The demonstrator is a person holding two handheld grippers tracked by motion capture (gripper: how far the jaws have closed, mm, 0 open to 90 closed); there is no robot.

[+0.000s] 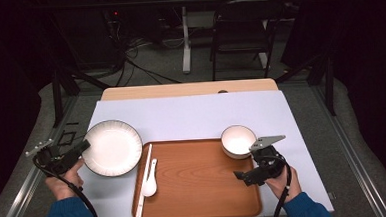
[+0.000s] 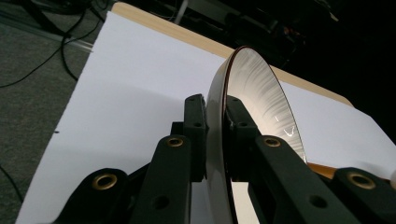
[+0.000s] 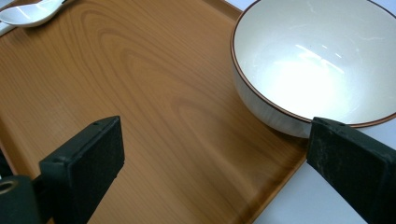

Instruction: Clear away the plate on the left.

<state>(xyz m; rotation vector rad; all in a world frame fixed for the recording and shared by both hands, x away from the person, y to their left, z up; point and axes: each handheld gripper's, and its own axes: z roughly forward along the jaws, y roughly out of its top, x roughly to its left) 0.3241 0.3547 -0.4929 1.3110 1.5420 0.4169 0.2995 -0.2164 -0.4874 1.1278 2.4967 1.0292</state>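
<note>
A white plate [image 1: 112, 148] with a dark rim lies left of the tray, and my left gripper [image 1: 81, 147] is shut on its left edge. In the left gripper view the plate [image 2: 261, 88] stands edge-on between the two black jaws of that gripper [image 2: 215, 121], pads pressed on both faces. My right gripper [image 1: 246, 163] hovers over the right end of the wooden tray [image 1: 195, 188], its jaws wide open and holding nothing. A white bowl [image 1: 238, 141] sits on the tray's far right corner. In the right gripper view the bowl [image 3: 317, 60] is just beyond the right gripper [image 3: 215, 154].
A white spoon [image 1: 150, 183] and a pair of white chopsticks [image 1: 143, 178] lie along the tray's left side; the spoon [image 3: 28, 14] also shows far off on the tray [image 3: 140, 84]. A pale cloth [image 1: 191, 116] covers the table. A chair [image 1: 239, 31] stands beyond it.
</note>
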